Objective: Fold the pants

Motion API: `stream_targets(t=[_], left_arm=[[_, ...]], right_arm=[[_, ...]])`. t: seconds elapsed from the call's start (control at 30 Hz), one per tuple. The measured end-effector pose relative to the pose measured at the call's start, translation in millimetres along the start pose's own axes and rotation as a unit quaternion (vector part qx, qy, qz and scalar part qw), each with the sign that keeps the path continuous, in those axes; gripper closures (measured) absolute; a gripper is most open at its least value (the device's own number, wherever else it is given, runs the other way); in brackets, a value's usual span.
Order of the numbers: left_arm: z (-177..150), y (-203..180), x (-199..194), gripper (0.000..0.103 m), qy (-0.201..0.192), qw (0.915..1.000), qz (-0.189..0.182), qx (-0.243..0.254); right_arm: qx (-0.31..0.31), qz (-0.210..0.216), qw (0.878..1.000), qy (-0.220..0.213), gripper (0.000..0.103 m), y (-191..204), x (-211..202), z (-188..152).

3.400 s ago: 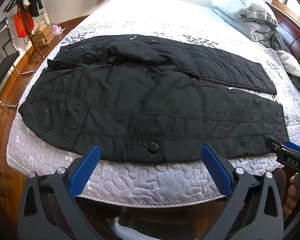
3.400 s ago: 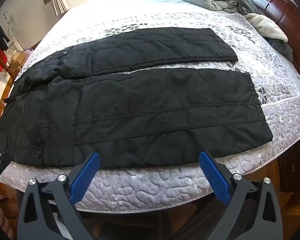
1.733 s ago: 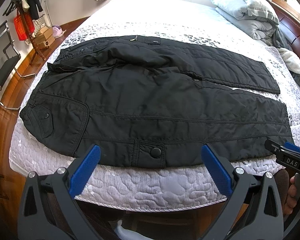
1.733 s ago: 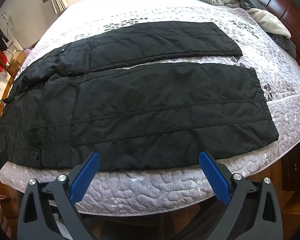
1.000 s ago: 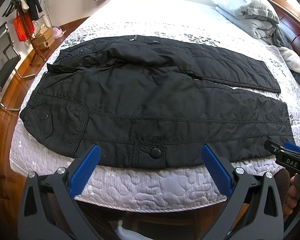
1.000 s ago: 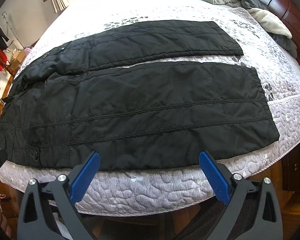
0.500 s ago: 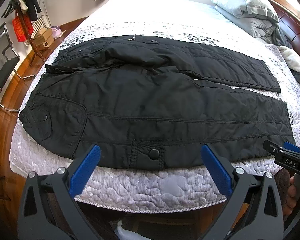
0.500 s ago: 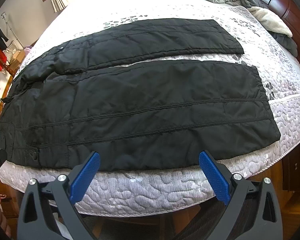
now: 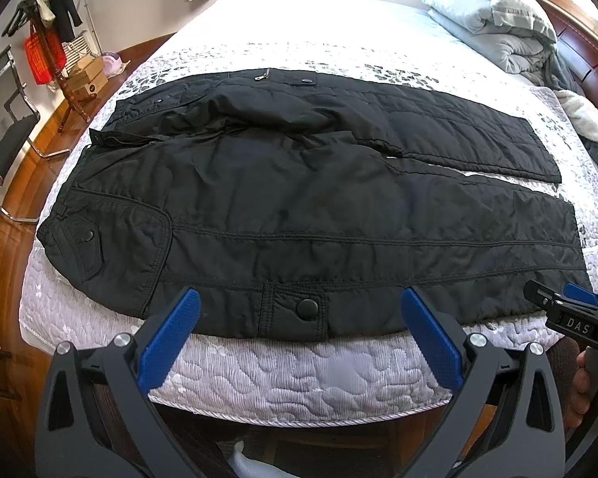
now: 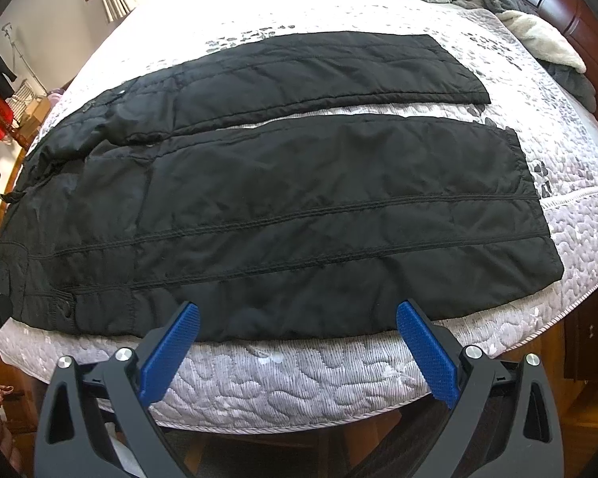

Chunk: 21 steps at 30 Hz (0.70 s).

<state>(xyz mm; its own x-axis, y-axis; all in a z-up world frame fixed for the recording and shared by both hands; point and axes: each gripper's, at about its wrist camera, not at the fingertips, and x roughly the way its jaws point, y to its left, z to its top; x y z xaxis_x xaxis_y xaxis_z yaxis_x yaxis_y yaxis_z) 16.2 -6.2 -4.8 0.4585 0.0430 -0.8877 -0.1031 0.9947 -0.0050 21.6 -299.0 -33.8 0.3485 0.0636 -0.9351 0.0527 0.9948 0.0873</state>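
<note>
Pants [image 9: 299, 207]: black quilted/padded fabric, matte, slightly crinkled, laid flat lengthwise across bed [image 9: 299, 374], unfolded. Waist at left w/ curved pocket flap + snap button [image 9: 87, 234]; another snap on tab [image 9: 307, 310] at near edge. Two long rectangular legs run right, narrow strip of bedspread showing btwn them; raised double seams along near leg. Bedspread white, pebble-pattern stitching, corded edge. Left gripper [image 9: 299, 330] spread wide, nothing held, ribbed blue pads [image 9: 171, 342] just short of pants' near edge. Right gripper [image 10: 299, 338] equally wide, empty, hovering at near leg's hem side. Rumpled grey duvet [image 9: 494, 20] at far right by dark wood headboard [image 9: 590, 63].
</note>
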Motion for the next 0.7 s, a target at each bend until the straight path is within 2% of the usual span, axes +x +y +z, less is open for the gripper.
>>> stream_targets(t=[0.13, 0.23, 0.37, 0.5, 0.57, 0.63, 0.7], left_arm=[[4.7, -1.7, 7.5, 0.003, 0.008, 1.0000, 0.000, 0.002], [16.0, -5.9, 15.3, 0.003, 0.011, 0.9999, 0.005, 0.009], [44.0, -17.5, 31.3, 0.003, 0.006, 0.9996, 0.012, 0.025], [84.7, -30.3, 53.9, 0.003, 0.011, 0.9994, 0.002, 0.033], [112.0, -38.1, 66.9, 0.003, 0.011, 0.9988, 0.003, 0.048], [142.1, -44.7, 80.3, 0.003, 0.011, 0.9978, -0.015, 0.063], [167.9, -51.1, 92.2, 0.003, 0.010, 0.9963, -0.035, 0.077]], right_arm=[[-0.007, 0.022, 1.000, 0.006, 0.004, -4.6, 3.2, 8.6], [-0.008, 0.035, 0.999, -0.005, 0.004, -21.6, 3.6, 32.6], [-0.019, 0.014, 1.000, -0.020, 0.004, -50.3, 13.1, 91.9], [-0.068, 0.037, 0.997, 0.001, 0.004, -59.1, 43.3, 160.2], [-0.119, 0.072, 0.990, 0.016, 0.004, -53.7, 61.5, 196.5], [-0.174, 0.099, 0.979, 0.024, 0.004, -41.5, 74.8, 226.9], [-0.238, 0.121, 0.963, 0.032, 0.004, -21.9, 87.5, 257.9]])
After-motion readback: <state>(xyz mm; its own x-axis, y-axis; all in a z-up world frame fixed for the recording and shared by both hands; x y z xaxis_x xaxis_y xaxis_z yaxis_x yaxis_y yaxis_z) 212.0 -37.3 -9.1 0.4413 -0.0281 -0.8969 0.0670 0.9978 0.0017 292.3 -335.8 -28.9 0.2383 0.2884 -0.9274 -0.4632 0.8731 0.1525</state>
